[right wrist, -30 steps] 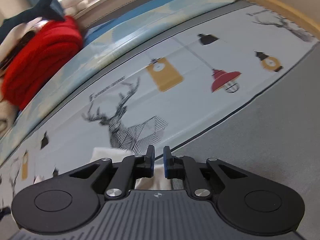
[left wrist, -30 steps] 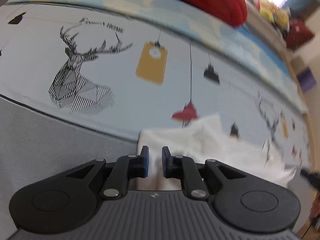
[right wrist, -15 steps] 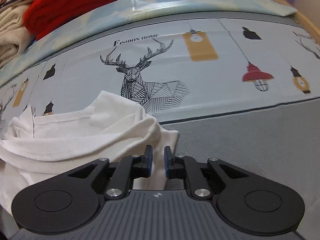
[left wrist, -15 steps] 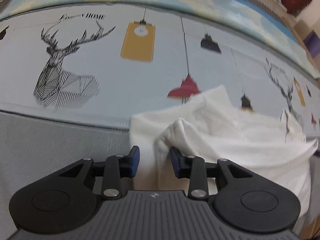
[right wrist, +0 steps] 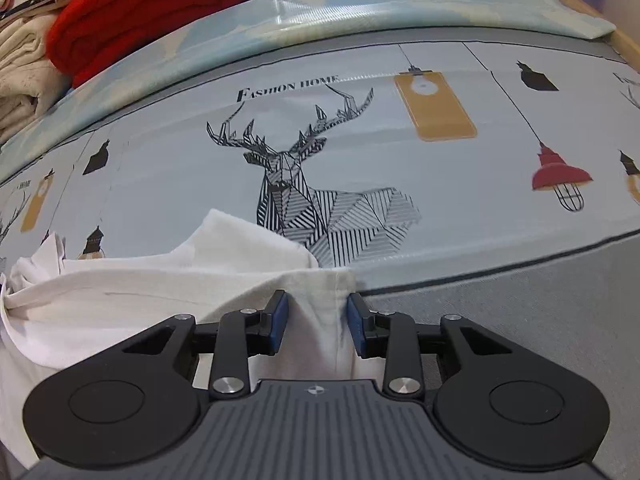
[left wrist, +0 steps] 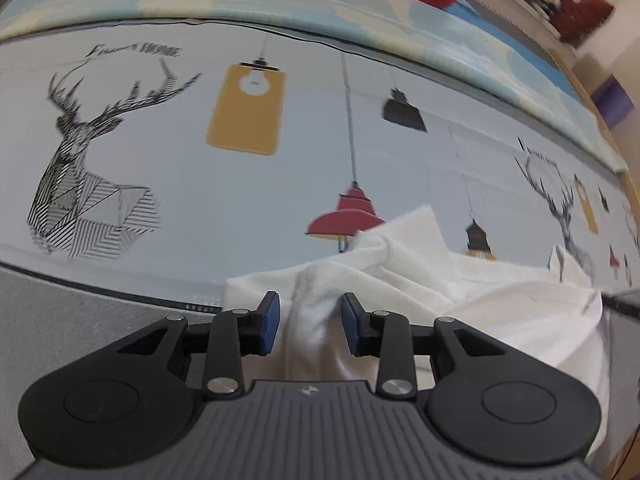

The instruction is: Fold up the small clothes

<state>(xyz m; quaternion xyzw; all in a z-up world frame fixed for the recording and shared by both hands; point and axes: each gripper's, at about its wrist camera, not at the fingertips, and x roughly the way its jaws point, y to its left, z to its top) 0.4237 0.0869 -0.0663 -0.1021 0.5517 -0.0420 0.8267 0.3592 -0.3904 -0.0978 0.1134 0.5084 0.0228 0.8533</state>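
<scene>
A small white garment (left wrist: 460, 292) lies crumpled on a printed bed sheet, with a sleeve pointing away from me. In the left wrist view my left gripper (left wrist: 310, 320) is open, its blue pads either side of the garment's near left corner. In the right wrist view the same garment (right wrist: 160, 292) spreads to the left, and my right gripper (right wrist: 316, 322) is open with its pads either side of the near right corner. Neither gripper pinches the cloth.
The sheet (right wrist: 360, 152) has deer and lamp prints, with a grey band (right wrist: 520, 320) along the near edge. A folded red blanket (right wrist: 148, 12) and cream fabric (right wrist: 20, 76) are stacked at the far side. A wooden bed edge (left wrist: 624, 184) runs at the right.
Both grippers opened: the left half a second ago, the right just now. The white garment dropped from their hold onto the sheet and both views lowered toward it.
</scene>
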